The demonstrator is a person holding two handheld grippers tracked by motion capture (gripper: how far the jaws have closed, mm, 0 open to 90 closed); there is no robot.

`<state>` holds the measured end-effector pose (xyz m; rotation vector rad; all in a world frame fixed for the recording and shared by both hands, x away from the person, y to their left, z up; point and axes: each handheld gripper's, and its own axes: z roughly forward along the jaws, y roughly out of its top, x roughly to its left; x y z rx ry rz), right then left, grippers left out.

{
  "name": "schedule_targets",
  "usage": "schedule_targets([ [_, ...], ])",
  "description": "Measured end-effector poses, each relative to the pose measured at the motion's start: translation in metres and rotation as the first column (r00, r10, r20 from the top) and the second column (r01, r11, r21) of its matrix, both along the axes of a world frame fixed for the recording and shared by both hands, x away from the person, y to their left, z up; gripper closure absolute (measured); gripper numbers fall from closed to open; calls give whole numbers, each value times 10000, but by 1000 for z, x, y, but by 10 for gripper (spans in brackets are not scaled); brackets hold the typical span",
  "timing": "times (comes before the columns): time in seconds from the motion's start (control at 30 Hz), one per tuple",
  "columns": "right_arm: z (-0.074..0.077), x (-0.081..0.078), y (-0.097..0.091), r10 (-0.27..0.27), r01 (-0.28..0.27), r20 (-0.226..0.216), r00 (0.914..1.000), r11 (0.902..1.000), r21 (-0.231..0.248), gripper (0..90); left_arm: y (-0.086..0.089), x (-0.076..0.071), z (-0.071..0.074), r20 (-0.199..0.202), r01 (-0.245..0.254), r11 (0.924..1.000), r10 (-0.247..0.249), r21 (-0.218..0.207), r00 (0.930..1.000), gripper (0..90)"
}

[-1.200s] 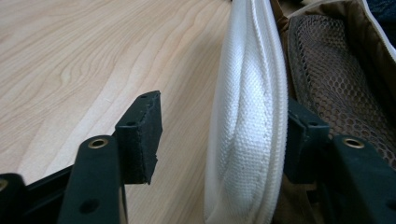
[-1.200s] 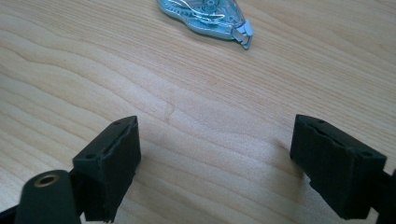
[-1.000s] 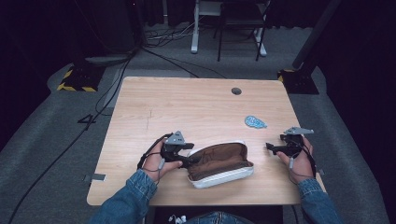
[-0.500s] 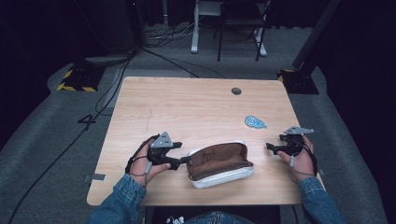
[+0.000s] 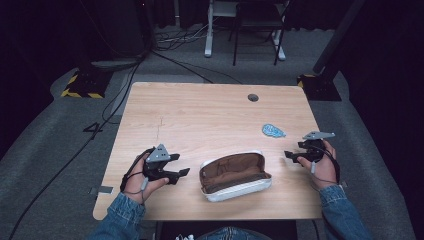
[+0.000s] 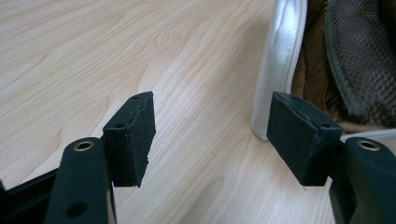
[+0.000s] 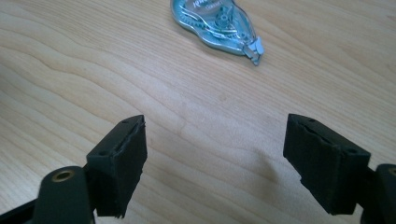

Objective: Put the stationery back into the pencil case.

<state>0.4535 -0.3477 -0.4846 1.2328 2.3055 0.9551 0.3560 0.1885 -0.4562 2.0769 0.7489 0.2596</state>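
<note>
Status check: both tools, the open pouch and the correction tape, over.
Left tool open, just off the pouch. Right tool open, facing correction tape. Pouch lies open, untouched. Nothing between.

Brown pencil case (image 5: 235,176) with white edging lies unzipped and open on the table, mesh lining visible inside, long axis running roughly three to nine o'clock. Blue correction tape dispenser (image 5: 273,131) lies flat at its one o'clock, well apart

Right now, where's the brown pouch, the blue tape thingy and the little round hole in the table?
Brown pouch (image 5: 232,172): high view, on its open brown lining.
Blue tape dispenser (image 7: 212,16): right gripper view, on its clear blue body.
Round hole (image 5: 253,97): high view, on the dark centre of the hole.
</note>
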Motion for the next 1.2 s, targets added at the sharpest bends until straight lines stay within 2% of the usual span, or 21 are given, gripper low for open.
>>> schedule_targets([
  [0.03,4,3,1,76,-76,-33,10000,10000,-24,223,7,-1,-2,4,-243,9994,243,251,9997,326],
  [0.1,5,4,2,123,-123,-21,9999,9999,-3,224,9,-2,-3,-49,-379,9989,381,268,9993,322],
  [0.2,10,8,4,255,-255,-1,9997,9997,62,247,20,-5,-6,51,-804,9941,802,723,9968,319],
  [0.3,14,14,8,360,-360,20,9994,9993,75,254,29,-8,-9,-104,-1149,9909,1159,702,9932,320],
  [0.4,18,19,11,458,-459,-22,9989,9989,-73,254,36,-10,-12,-127,-1370,9867,1386,876,9903,320],
  [0.47,20,23,13,548,-550,-93,9985,9983,-186,254,40,-12,-16,-290,-1590,9830,1623,917,9863,321],
  [0.57,23,29,15,645,-650,-145,9978,9974,-313,252,44,-14,-19,-337,-1717,9792,1762,1083,9838,322],
  [0.6,24,33,17,731,-737,-173,9972,9966,-357,252,47,-15,-22,-461,-1895,9758,1954,1095,9796,322],
  [0.67,25,37,18,786,-795,-251,9966,9961,-370,249,49,-16,-23,-449,-1907,9740,1973,1222,9793,322],
  [0.7,26,39,19,836,-846,-282,9961,9956,-401,248,52,-17,-25,-442,-2058,9703,2128,1269,9761,322],
  [0.73,26,39,19,836,-846,-282,9961,9956,-401,248,52,-17,-25,-442,-2058,9703,2128,1269,9761,322],
  [0.83,26,47,23,922,-941,-420,9949,9945,-465,244,60,-16,-29,-495,-2244,9611,2349,1608,9708,321],
  [0.87,26,47,23,922,-941,-420,9949,9945,-465,244,60,-16,-29,-495,-2244,9611,2349,1608,9708,320],
  [1.03,26,58,29,994,-1042,-671,9928,9920,-710,242,69,-13,-37,-749,-2595,9512,2747,1672,9586,319],
  [1.2,27,71,35,1016,-1098,-893,9908,9897,-923,235,72,-11,-41,-754,-2753,9433,2930,1857,9531,311],
])
